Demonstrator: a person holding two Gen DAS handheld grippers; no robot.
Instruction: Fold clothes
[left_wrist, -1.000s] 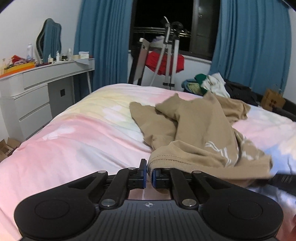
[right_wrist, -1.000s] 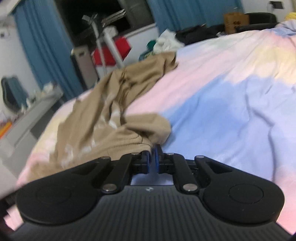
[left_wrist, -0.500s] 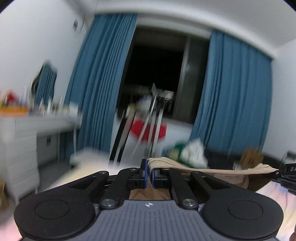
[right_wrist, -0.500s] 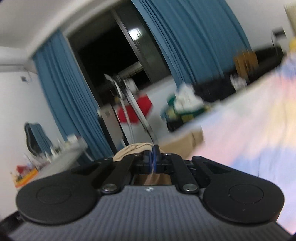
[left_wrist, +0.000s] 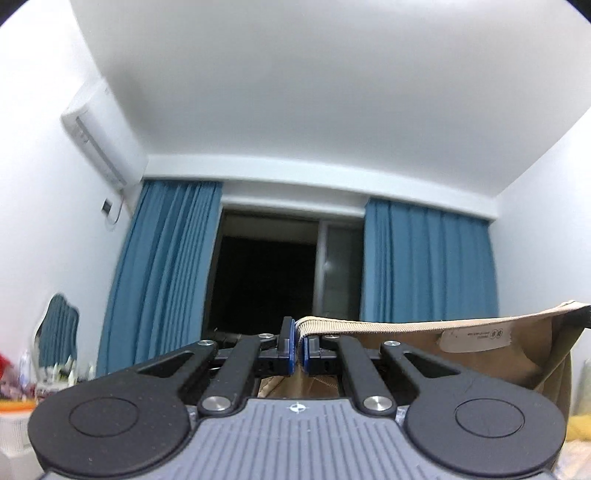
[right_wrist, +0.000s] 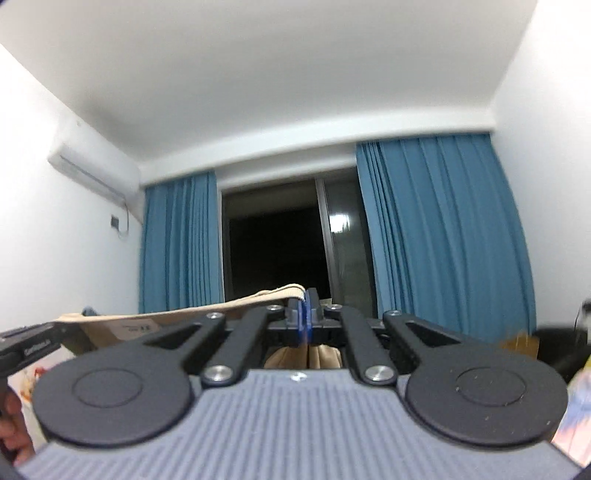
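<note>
Left gripper: the left gripper (left_wrist: 298, 345) points up toward the ceiling, its blue-padded fingers pinched tight on the ribbed hem of a tan garment (left_wrist: 424, 347).

Right gripper: the right gripper (right_wrist: 305, 325) is raised the same way, blue pads pressed together with tan cloth (right_wrist: 177, 317) clamped between them; folds of fabric hang below its fingers.

Garment: the tan garment is held in the air between the two grippers, its ribbed edge stretched nearly straight from one to the other. In the left wrist view the hem runs rightward from the fingers to the frame's edge, where a dark tip meets it. In the right wrist view it runs leftward to the other gripper's black body (right_wrist: 26, 345) at the frame's left edge.

Label: a white care label (left_wrist: 476, 338) with small print, too blurred to read, lies on the inner face of the cloth just under the hem.

Room: blue curtains (left_wrist: 428, 266) flank a dark window (left_wrist: 264, 284); a white air conditioner (left_wrist: 99, 136) sits high on the left wall under a plain white ceiling (left_wrist: 314, 92).

Far left: a mirror (left_wrist: 57, 332) with a wavy outline stands above a cluttered white surface, its items too blurred to name.
</note>
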